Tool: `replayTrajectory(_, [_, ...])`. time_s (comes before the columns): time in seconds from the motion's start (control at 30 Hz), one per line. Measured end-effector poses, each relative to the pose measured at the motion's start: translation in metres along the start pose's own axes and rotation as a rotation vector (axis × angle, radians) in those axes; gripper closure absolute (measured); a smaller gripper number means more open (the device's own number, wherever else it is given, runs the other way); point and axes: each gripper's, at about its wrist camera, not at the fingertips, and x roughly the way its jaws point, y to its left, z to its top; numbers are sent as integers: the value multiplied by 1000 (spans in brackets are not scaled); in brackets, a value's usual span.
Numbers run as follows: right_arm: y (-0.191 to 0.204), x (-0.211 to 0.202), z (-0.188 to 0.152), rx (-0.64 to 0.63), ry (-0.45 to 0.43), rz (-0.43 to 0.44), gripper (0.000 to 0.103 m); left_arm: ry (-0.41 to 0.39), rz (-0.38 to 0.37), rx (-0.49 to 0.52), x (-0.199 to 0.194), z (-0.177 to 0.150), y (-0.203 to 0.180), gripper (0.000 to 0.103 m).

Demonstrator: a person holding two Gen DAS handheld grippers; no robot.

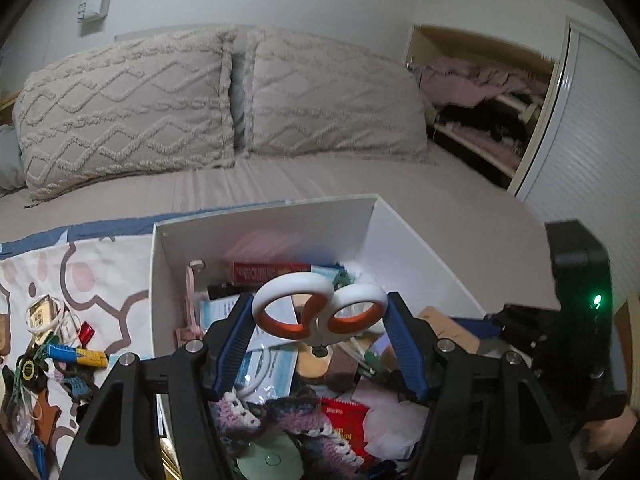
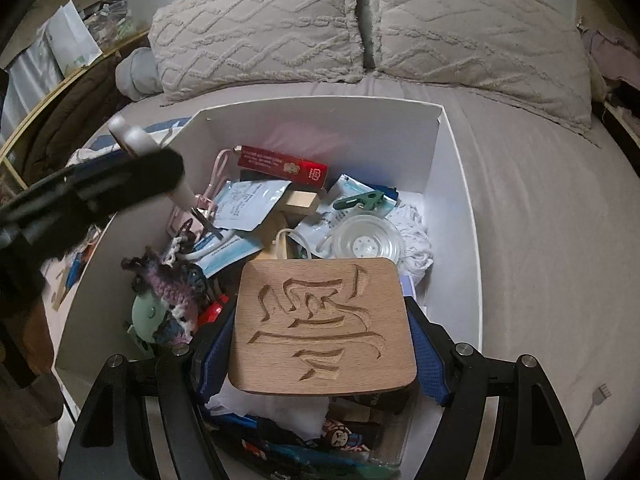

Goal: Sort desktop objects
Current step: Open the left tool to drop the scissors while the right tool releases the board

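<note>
My left gripper (image 1: 320, 326) is shut on white scissors with orange-lined handles (image 1: 320, 308), held handles-up over the white box (image 1: 264, 236). My right gripper (image 2: 322, 344) is shut on a carved wooden coaster (image 2: 322, 324), held flat above the same white box (image 2: 456, 208). The box holds a red carton (image 2: 282, 166), blue-white packets (image 2: 248, 200), a clear round lid (image 2: 364, 242), a green clip (image 2: 360, 200) and a purple crochet piece (image 2: 168, 284). The left gripper with the scissors also shows at the left of the right wrist view (image 2: 120, 184).
The box stands on a bed with a grey sheet (image 2: 540, 220) and two textured pillows (image 1: 128, 108). Left of the box a patterned cloth (image 1: 100, 276) carries loose small items, among them a blue-yellow piece (image 1: 78, 355). A small brush (image 2: 596, 404) lies right of the box.
</note>
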Motion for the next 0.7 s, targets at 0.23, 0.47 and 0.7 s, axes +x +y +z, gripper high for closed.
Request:
replayTrajectory(0.23, [-1,-11,2,33,30,74,26,-2,-27,-11,1,3,1,38])
replayTrajectory(0.47, [-3,-19,-4,39,31,108,26,14,-43,2,9,16,-12,38])
replayTrajectory(0.7, [4,-26,-9,22,21,133,26,77,76,133,33,24,-39,38])
